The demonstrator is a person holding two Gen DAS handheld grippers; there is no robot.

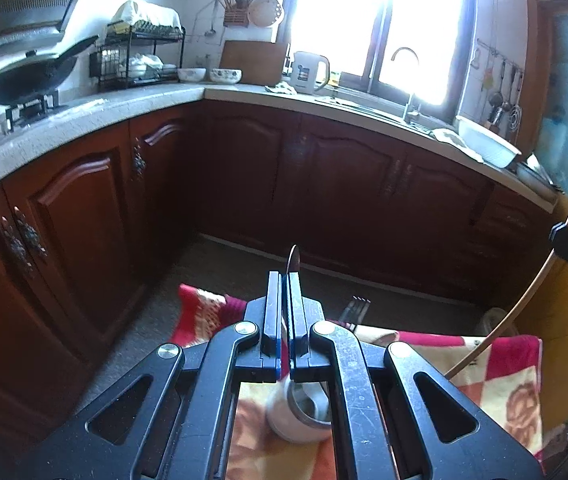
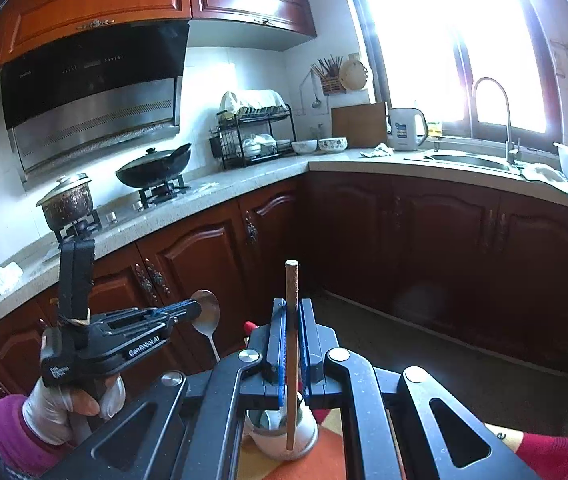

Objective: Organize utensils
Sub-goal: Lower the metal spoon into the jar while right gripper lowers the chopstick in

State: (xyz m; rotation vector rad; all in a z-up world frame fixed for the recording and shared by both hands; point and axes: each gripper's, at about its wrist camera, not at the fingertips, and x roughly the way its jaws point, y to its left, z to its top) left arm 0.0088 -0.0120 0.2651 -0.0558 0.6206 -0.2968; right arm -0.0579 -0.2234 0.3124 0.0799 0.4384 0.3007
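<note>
My left gripper [image 1: 285, 280] is shut on a metal spoon [image 1: 292, 260], seen edge-on above the fingers. In the right wrist view the left gripper [image 2: 194, 310] holds the spoon [image 2: 206, 314] bowl up, handle hanging down. My right gripper [image 2: 292, 306] is shut on a wooden chopstick [image 2: 292, 344] held upright. The chopstick's lower end hangs in front of a white cup [image 2: 284, 436] with a metal liner. The same cup [image 1: 300, 416] sits below my left gripper on a red and orange cloth [image 1: 496, 376]. A fork [image 1: 356, 308] lies at the cloth's far edge.
Dark wooden cabinets [image 1: 244, 176] run under an L-shaped counter [image 1: 96, 114]. A wok [image 1: 32, 76] on the stove, a dish rack [image 1: 140, 56], a kettle [image 1: 308, 72] and a sink with a tap [image 2: 496, 120] stand along it. A second long thin stick [image 1: 500, 320] crosses at the right.
</note>
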